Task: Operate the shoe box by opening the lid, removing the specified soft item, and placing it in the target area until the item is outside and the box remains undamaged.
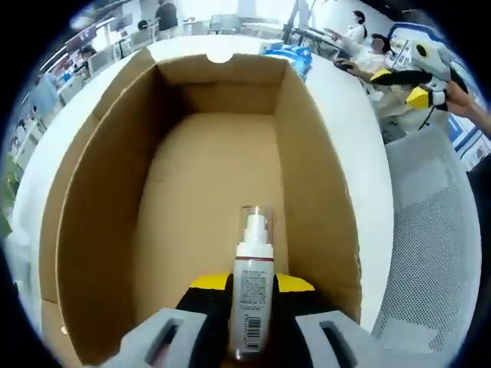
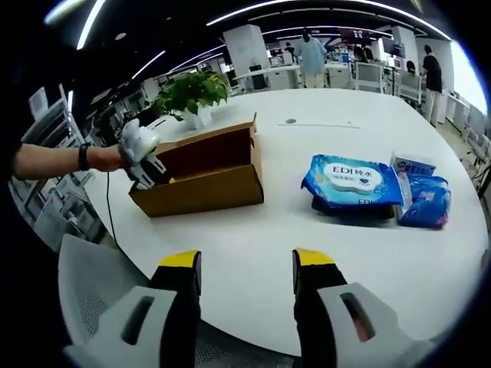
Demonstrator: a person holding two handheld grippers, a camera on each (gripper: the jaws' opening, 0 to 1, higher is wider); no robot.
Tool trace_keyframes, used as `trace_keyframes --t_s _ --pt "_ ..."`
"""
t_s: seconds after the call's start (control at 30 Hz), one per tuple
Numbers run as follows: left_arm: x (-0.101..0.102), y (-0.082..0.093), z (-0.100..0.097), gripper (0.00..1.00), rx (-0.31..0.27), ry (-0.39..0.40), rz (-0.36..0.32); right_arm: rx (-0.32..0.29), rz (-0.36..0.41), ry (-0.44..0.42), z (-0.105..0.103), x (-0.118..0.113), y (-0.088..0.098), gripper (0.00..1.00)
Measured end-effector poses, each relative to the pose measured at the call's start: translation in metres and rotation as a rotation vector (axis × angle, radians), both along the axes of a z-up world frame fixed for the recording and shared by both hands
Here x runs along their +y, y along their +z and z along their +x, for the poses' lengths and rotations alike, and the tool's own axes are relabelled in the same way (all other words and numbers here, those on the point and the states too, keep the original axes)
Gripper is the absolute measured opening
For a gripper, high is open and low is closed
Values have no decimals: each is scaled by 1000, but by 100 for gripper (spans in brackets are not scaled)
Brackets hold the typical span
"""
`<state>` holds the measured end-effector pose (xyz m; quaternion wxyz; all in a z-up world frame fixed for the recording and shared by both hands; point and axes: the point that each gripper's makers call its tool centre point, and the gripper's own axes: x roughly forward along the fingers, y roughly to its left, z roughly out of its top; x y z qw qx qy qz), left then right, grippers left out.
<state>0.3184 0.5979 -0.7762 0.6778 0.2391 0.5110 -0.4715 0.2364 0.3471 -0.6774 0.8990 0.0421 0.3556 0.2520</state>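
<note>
White table in an open office: shoe box already open, left claw pinching a spray bottle above it; right claw spread, idle. Placing remains.

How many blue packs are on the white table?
2, maybe more hidden. The big blue wet-wipe pack with the oval white label lies right of the brown cardboard shoe box. The smaller blue soft pack lies just right of it, touching.
</note>
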Motion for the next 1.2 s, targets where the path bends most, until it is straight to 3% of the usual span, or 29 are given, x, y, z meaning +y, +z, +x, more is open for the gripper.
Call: trace_keyframes --t_s 0.1,0.3,0.5,1.0,1.2 --pt "0 1 1 20 -2 15 -6 3 -1 6 -1 0 -1 44" --pt "-4 18 4 20 12 97 -87 0 6 12 0 1 1 44" --pt "-7 31 5 20 23 135 -146 -11 5 82 1 11 5 44" --pt "-23 69 7 20 -54 71 -184 -16 8 199 6 35 13 42" --pt "-42 96 4 20 -77 25 -251 -45 11 238 14 43 26 42"
